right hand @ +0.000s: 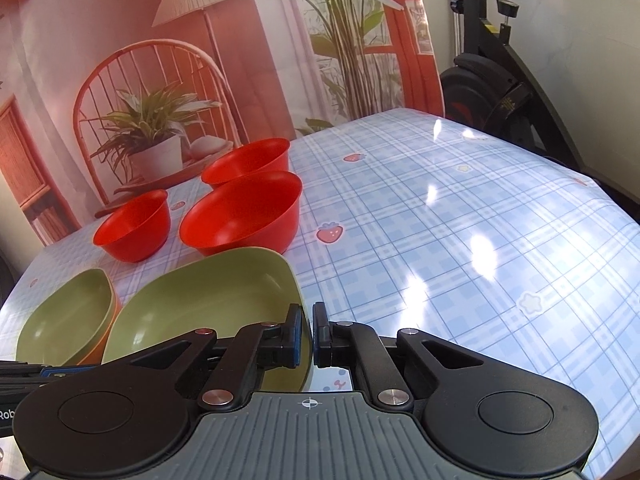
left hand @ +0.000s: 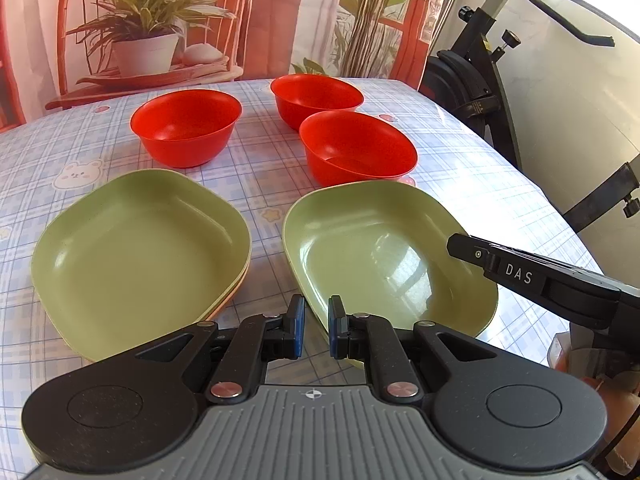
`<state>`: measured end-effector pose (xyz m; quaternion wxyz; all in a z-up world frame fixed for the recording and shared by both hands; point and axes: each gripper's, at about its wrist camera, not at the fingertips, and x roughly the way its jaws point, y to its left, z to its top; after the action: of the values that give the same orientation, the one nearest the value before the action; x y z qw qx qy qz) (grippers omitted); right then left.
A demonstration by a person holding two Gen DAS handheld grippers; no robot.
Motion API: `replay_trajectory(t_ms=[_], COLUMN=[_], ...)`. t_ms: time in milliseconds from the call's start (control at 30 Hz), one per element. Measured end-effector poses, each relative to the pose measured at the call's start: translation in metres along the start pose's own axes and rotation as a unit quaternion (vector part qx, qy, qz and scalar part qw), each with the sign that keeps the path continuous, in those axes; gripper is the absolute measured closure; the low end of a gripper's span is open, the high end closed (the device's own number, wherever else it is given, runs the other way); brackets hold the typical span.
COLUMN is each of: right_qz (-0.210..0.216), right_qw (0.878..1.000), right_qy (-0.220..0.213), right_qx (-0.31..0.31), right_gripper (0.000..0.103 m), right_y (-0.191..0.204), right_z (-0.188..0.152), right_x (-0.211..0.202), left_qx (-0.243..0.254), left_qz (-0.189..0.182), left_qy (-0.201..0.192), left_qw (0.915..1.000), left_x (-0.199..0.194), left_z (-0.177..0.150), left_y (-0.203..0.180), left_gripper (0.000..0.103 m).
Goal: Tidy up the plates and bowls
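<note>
Two green plates lie near me on the checked cloth. The left green plate (left hand: 140, 248) rests on an orange one. The right green plate (left hand: 380, 256) is held from two sides. My left gripper (left hand: 315, 320) is shut on its near left rim. My right gripper (right hand: 309, 330) is shut on the right rim of that same plate (right hand: 208, 304), and its black finger (left hand: 500, 268) shows in the left wrist view. Behind the plates stand three red bowls (left hand: 186, 128), (left hand: 316, 94), (left hand: 358, 148), all upright and empty.
A black exercise bike (left hand: 480, 92) stands just past the table's right edge. A printed backdrop (left hand: 152, 32) with a plant and chair hangs behind the far edge. The blue checked tablecloth (right hand: 460, 240) stretches to the right of the dishes.
</note>
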<state>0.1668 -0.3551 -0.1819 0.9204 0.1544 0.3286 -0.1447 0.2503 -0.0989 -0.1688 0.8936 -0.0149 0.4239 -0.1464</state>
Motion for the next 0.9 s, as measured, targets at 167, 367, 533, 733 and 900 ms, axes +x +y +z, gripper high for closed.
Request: replay_trajectory(t_ms=[167, 367, 533, 733, 900], right_qz=[-0.003, -0.01, -0.009, 0.0, 0.019], right_qw=[1.0, 1.0, 0.999, 0.998, 0.997], right_qy=[-0.003, -0.012, -0.022, -0.032, -0.033], right_qx=[-0.009, -0.023, -0.034, -0.058, -0.072], right_gripper=[0.098, 0.098, 0.098, 0.098, 0.098], right_y=[0.005, 0.015, 0.023, 0.041, 0.062], right_z=[0.002, 0.008, 0.015, 0.025, 0.036], right_x=[-0.007, -0.018, -0.029, -0.039, -0.041], left_qx=[-0.002, -0.004, -0.015, -0.032, -0.052], left_qz=[-0.006, -0.012, -0.019, -0.021, -0.013], left_qy=[-0.007, -0.025, -0.046, -0.068, -0.093], left_qw=[1.0, 0.9996, 0.9987, 0.9969, 0.9943], left_x=[-0.008, -0.019, -0.032, -0.048, -0.066], left_z=[-0.001, -0.001, -0.001, 0.0, 0.002], left_y=[0.002, 0.006, 0.009, 0.021, 0.035], left_gripper=[0.09, 0.09, 0.09, 0.09, 0.09])
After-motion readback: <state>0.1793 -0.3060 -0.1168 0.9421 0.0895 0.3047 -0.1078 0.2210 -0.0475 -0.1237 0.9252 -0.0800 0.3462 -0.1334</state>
